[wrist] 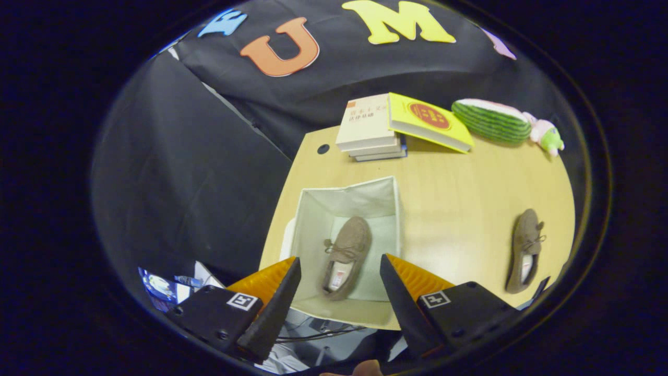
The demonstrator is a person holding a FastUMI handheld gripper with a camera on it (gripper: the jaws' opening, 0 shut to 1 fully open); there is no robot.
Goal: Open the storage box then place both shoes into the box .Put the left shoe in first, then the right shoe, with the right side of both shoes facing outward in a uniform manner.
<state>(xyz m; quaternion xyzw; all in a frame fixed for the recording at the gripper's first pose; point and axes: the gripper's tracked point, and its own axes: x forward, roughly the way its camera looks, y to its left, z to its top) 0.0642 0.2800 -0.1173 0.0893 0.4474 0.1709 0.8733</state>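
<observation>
A pale fabric storage box (376, 201) stands open on the wooden table (459, 209), near its left edge. One brown suede shoe (345, 255) lies flat on the box's bottom, toe pointing away from me. My gripper (340, 263) hovers high above the box, open, with the shoe seen in the gap between the fingers and nothing touching them. The second brown shoe (524, 249) lies on the bare table far to the right of the box, toe also pointing away.
Beyond the box sit a stack of books (368, 130) and a yellow book (428, 122) leaning on it. A watermelon plush (490, 121) and a small pink-green toy (545, 136) lie at the far right. Papers and cables (172, 284) are on the floor below the table.
</observation>
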